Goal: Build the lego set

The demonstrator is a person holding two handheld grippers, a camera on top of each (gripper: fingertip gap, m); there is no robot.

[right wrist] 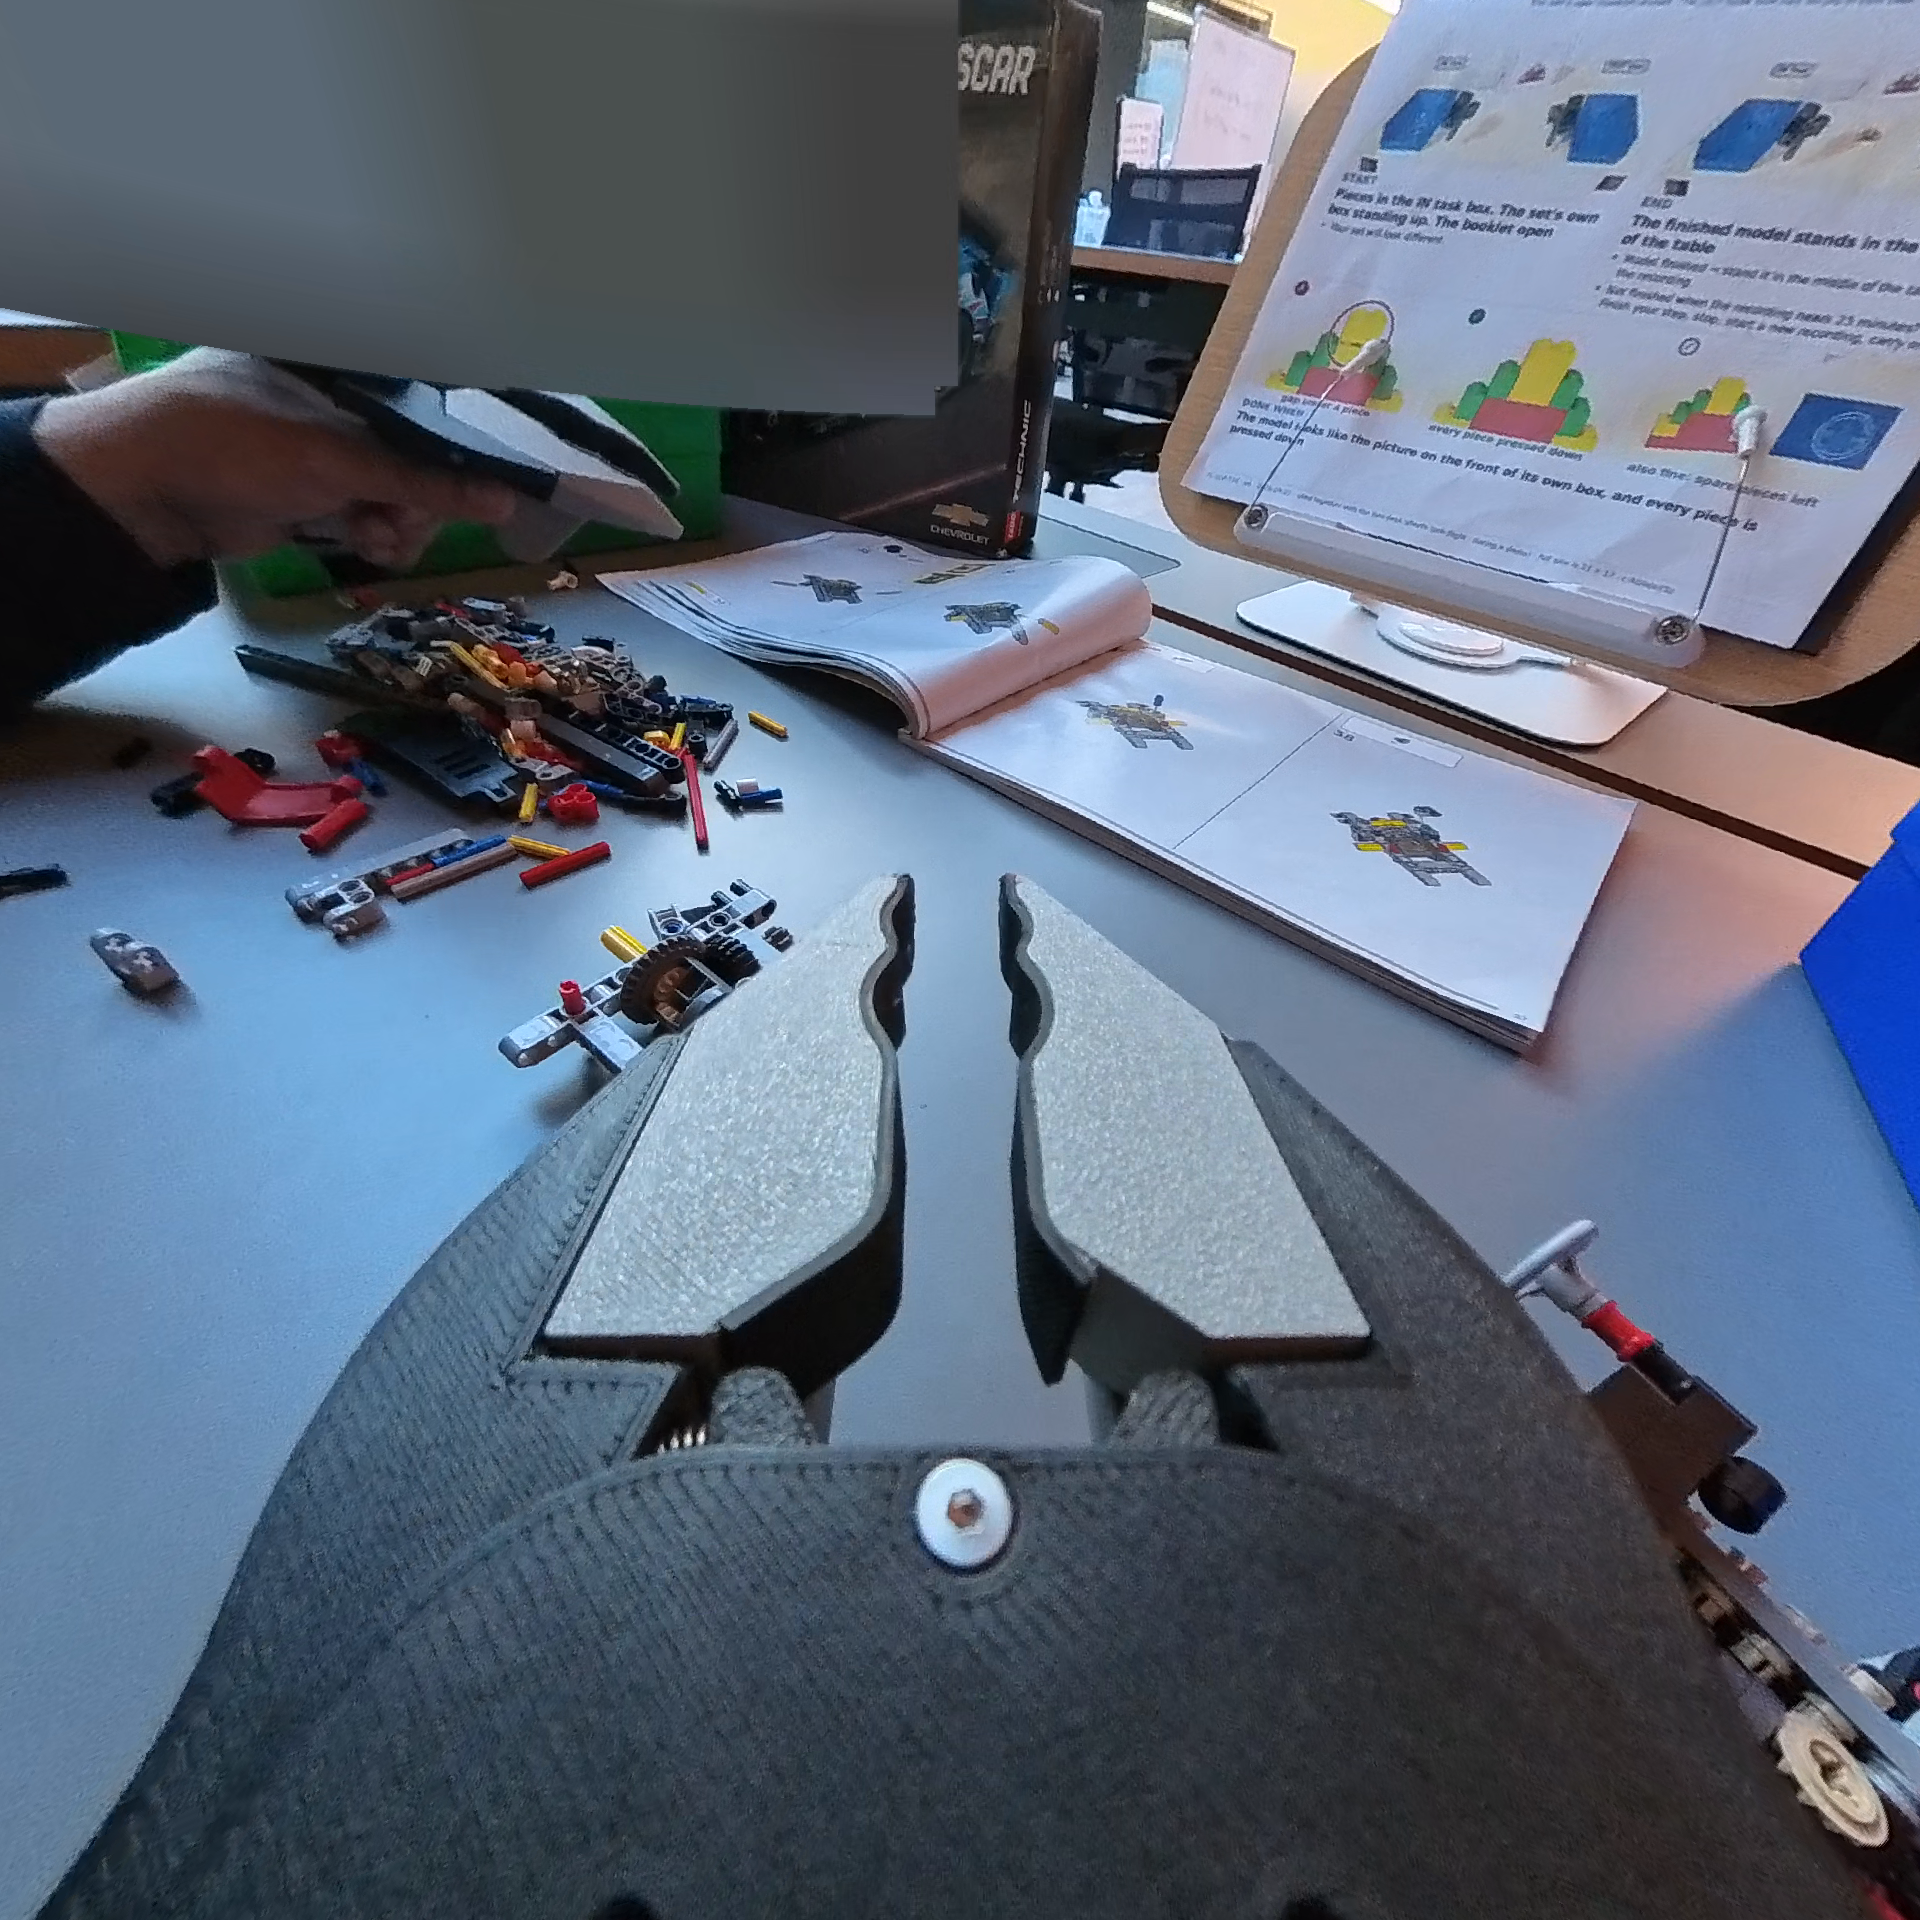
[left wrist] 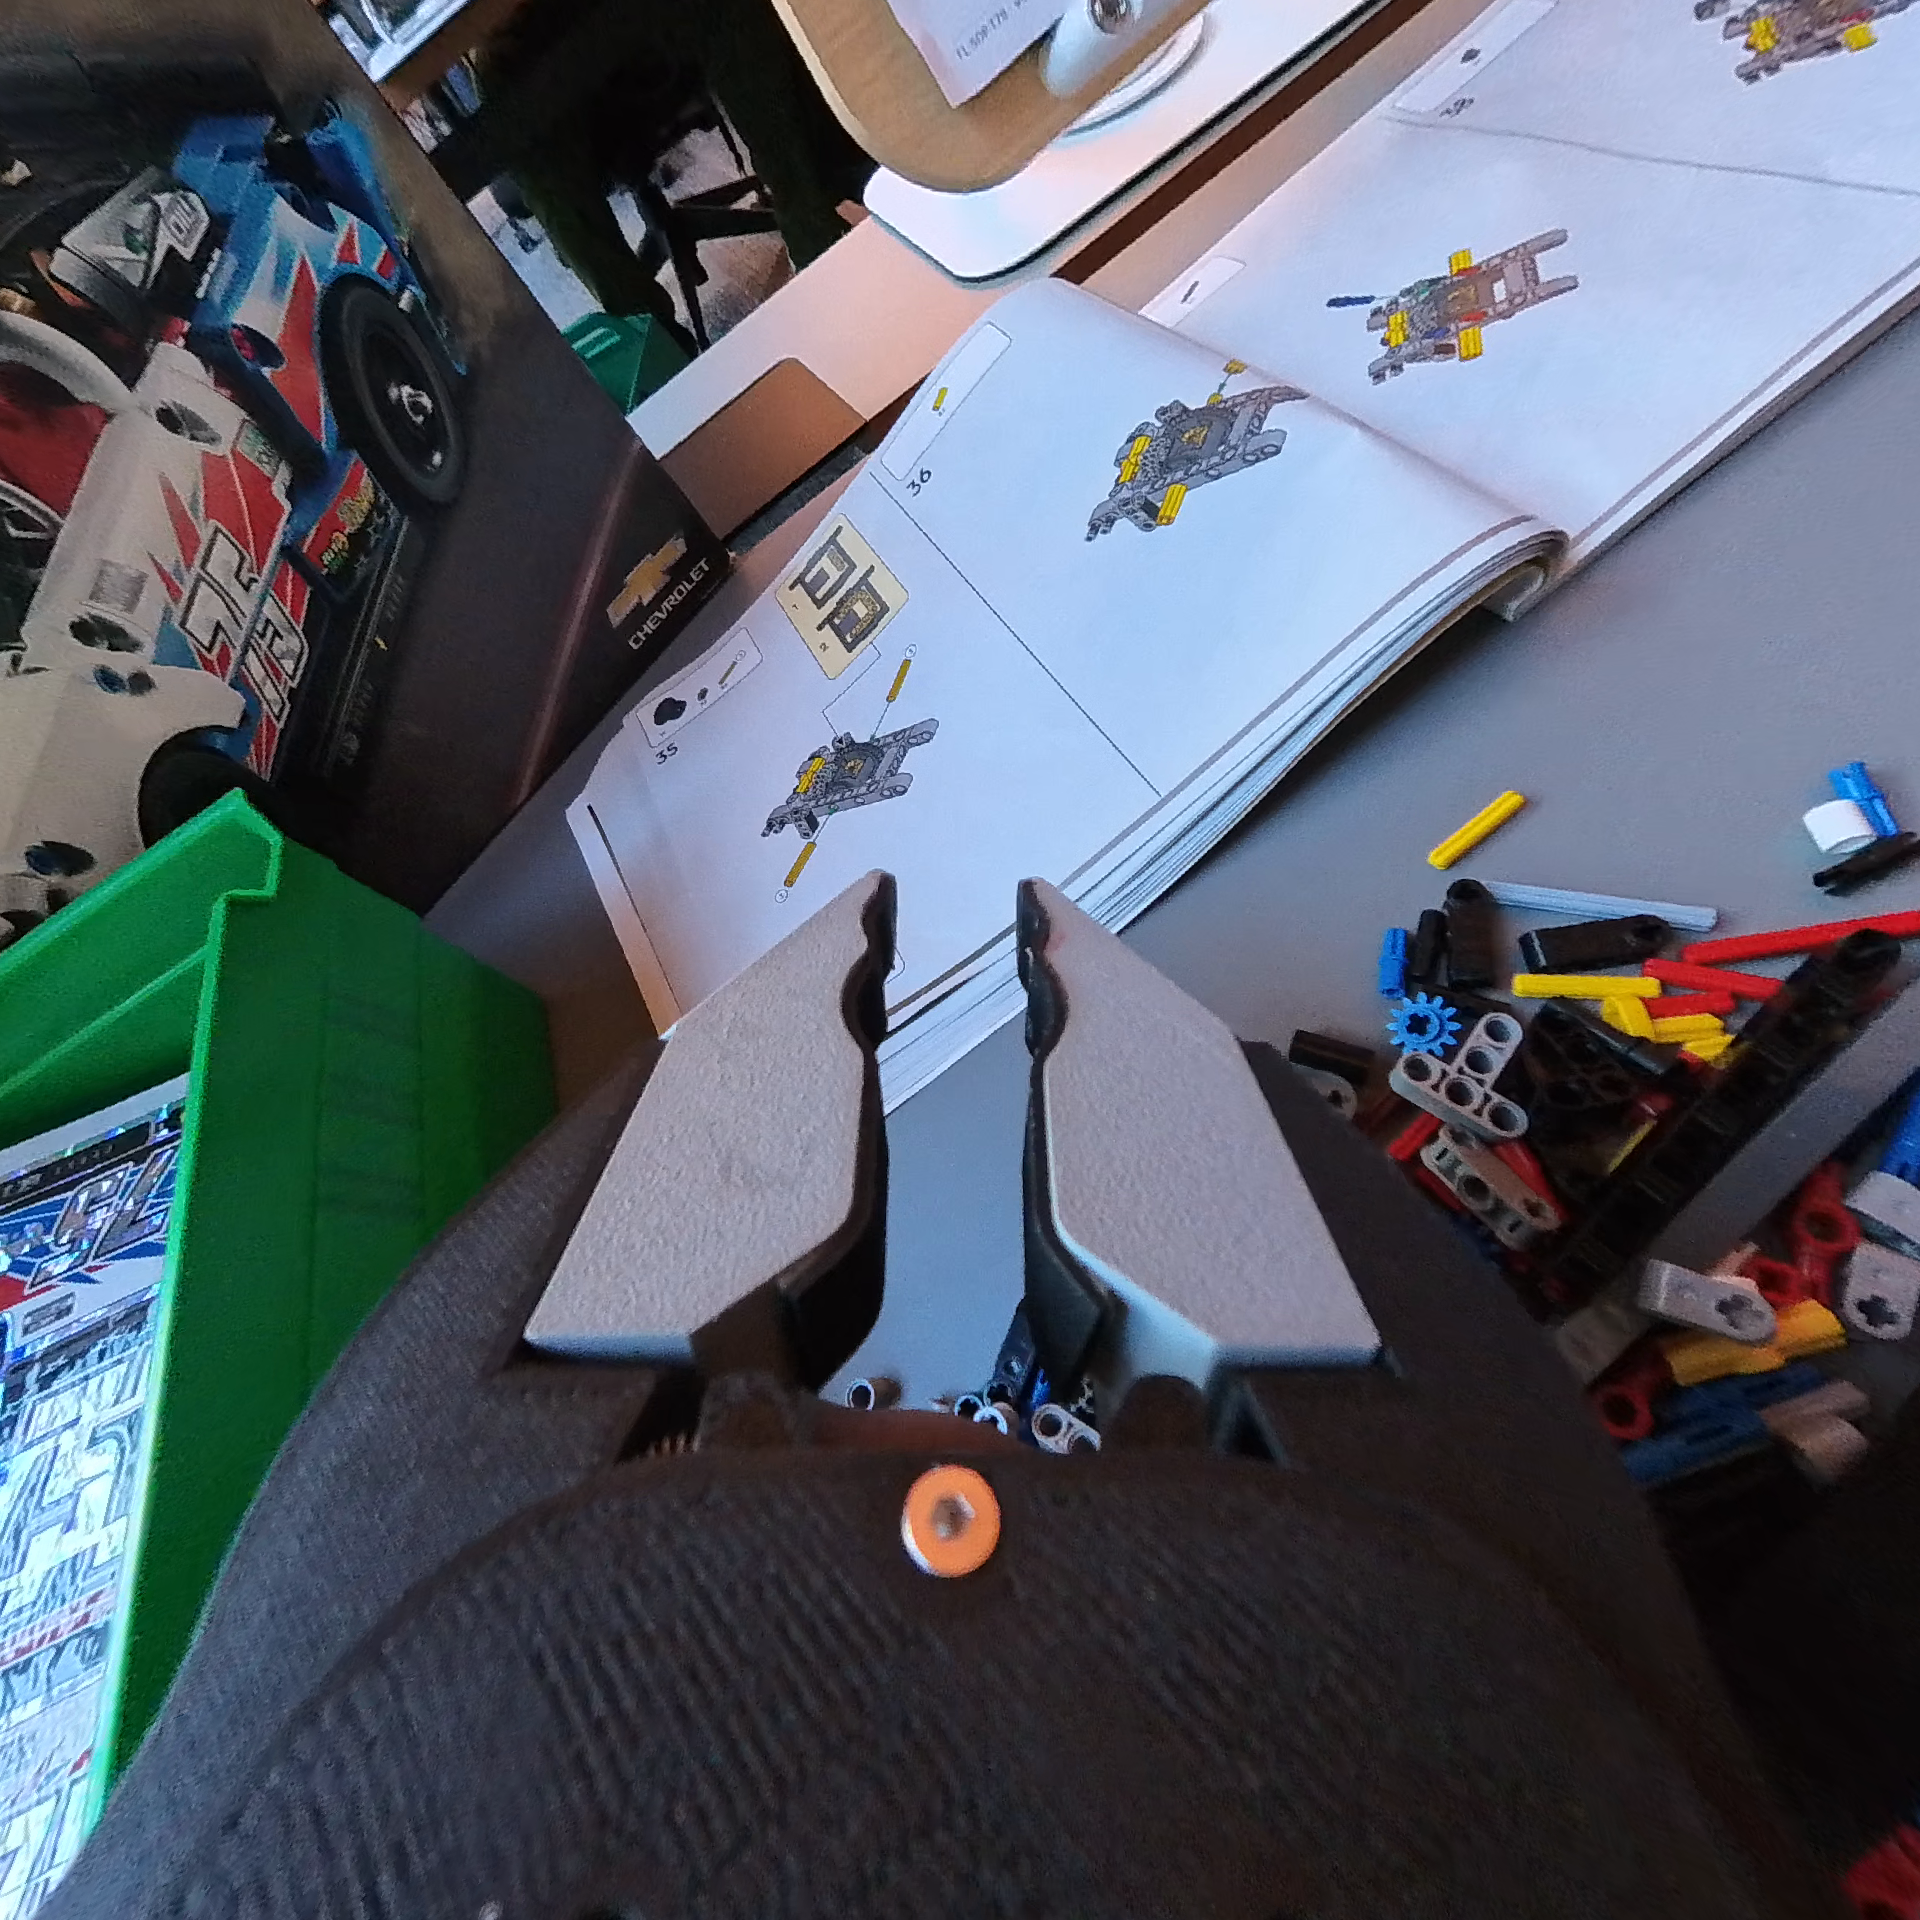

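My left gripper (left wrist: 956,914) is open and empty, held above the near corner of the open instruction booklet (left wrist: 1039,644). A pile of small building pieces (left wrist: 1621,1091) lies to its right on the grey table. It also shows in the right wrist view (right wrist: 582,488), in a person's hand above that pile (right wrist: 499,686). My right gripper (right wrist: 956,914) is open and empty above bare table. A small grey assembly with black gears (right wrist: 655,977) lies just left of its left finger (right wrist: 810,1029). The booklet (right wrist: 1299,790) lies ahead and to the right.
A green bin (left wrist: 260,1039) stands at the left with a printed sheet in it. The dark set box (left wrist: 312,468) stands behind it. A stand with an instruction sheet (right wrist: 1558,312) is at the back right. A blue box (right wrist: 1870,997) stands at the right edge. Tip to tip, the grippers are about 35 cm apart.
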